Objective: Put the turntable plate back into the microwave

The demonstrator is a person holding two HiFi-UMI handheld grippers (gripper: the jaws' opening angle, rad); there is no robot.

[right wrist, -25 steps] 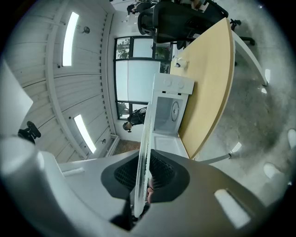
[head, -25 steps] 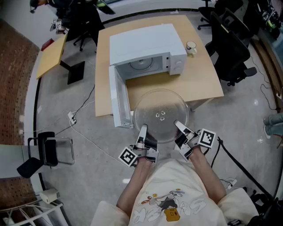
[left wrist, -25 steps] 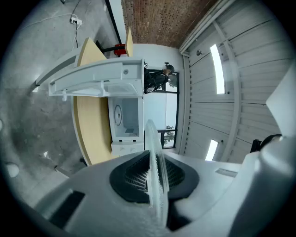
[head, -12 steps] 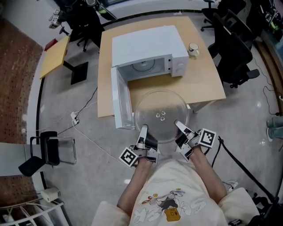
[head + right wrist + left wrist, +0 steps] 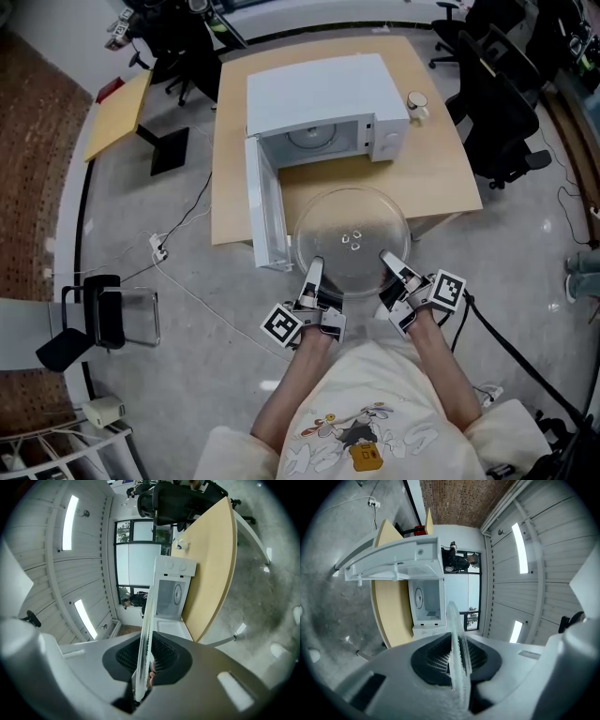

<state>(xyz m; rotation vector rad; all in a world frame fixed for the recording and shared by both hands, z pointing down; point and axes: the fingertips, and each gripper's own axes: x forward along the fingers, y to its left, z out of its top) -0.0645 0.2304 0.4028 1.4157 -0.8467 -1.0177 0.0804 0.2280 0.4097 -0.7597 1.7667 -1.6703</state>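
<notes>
The clear glass turntable plate (image 5: 352, 242) is held level in front of the table's near edge, with both grippers on its near rim. My left gripper (image 5: 313, 272) is shut on the rim at the left; the plate's edge (image 5: 457, 653) runs between its pads. My right gripper (image 5: 388, 265) is shut on the rim at the right, where the plate's edge (image 5: 144, 644) shows end-on. The white microwave (image 5: 323, 98) stands on the table beyond, its door (image 5: 265, 216) swung open toward me and its cavity (image 5: 316, 139) visible.
The wooden table (image 5: 450, 159) also bears a small white cup (image 5: 417, 103) right of the microwave. Black office chairs (image 5: 497, 103) stand at the right. A cable (image 5: 178, 234) trails over the floor at the left, near a black chair (image 5: 103, 314).
The plate and both grippers keep their places relative to each other. The view has drifted slightly, so the table and microwave sit a little more to the right.
</notes>
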